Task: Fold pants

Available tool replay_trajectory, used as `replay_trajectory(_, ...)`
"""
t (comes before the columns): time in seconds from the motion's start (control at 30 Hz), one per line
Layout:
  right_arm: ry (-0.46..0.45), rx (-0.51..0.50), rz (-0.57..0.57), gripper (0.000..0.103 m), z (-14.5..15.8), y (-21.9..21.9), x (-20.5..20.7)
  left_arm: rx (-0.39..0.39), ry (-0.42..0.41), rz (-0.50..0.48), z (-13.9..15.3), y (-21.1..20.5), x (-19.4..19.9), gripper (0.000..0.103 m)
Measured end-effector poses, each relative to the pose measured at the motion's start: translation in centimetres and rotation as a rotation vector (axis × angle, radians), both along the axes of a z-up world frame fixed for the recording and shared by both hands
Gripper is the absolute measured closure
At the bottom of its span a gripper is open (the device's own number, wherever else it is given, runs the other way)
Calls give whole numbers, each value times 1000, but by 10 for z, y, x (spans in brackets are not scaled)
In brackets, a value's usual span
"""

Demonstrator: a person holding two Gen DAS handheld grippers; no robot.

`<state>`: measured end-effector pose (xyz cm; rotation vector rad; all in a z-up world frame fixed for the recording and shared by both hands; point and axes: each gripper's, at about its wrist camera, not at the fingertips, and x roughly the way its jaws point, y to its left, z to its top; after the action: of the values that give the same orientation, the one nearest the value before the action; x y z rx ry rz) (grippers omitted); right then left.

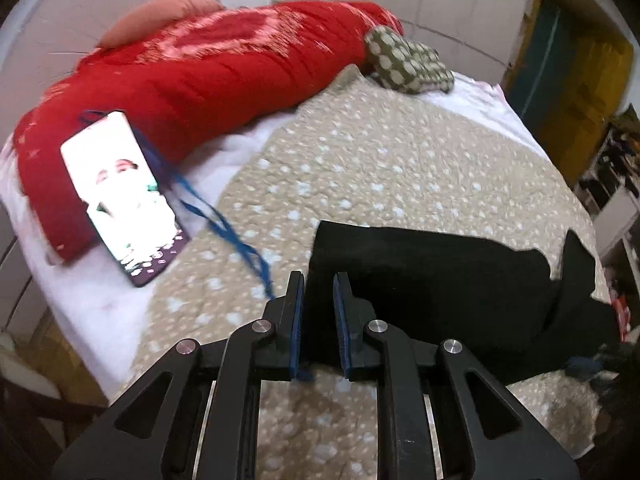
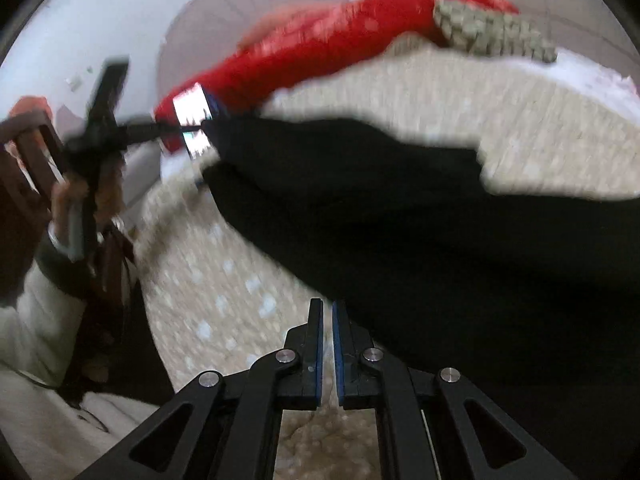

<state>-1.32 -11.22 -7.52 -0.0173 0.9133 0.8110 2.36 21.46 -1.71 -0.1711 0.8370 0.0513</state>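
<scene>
Left gripper (image 1: 319, 280): jaws drawn close with a narrow gap, and black cloth fills this gap; it is clenched on an edge of the pants.
Right gripper (image 2: 327, 306): jaws nearly together, only a thin slit between the blue pads. If cloth is pinched inside, I cannot tell; the picture is blurred.
Pants (image 1: 440, 292): black, lying on the bed. In the left view they spread from the fingertips toward the right. In the right view (image 2: 400, 220) the cloth lies just beside the right finger and stretches away up and to the left.
Left hand (image 2: 86, 196): seen from the right wrist at the left edge, gripping its tool, with a white sleeve (image 2: 44, 312) below.
Quilt (image 1: 380, 168): beige with pale spots, under the pants.
Phone (image 1: 124, 196): lit screen, leaning on the red blanket (image 1: 208, 76), well apart from the pants.
Spotted cushion (image 1: 408, 60): at the far end of the bed.
</scene>
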Motion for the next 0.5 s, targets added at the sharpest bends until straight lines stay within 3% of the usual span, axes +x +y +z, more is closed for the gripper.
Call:
replay_trajectory(0.07,-76,15,-22,93,24,-7,2,-28,-20,16,5,5,-8,89)
replay_trajectory(0.17,-180,-3,-29,49,43,-3,10,-35,-25,15,9,4,-10,89)
replay_trajectory(0.23,-199,-30,15,49,40,10,16,-23,-16,6,8,-2,-6,86)
replay_trajectory(0.37,-260,-219,127,49,24,40,15,-50,11,-26,1,-17,8,80)
replay_trajectory(0.5,-276,-242,209,49,19,52,10,-58,25,-43,-9,-38,23,80)
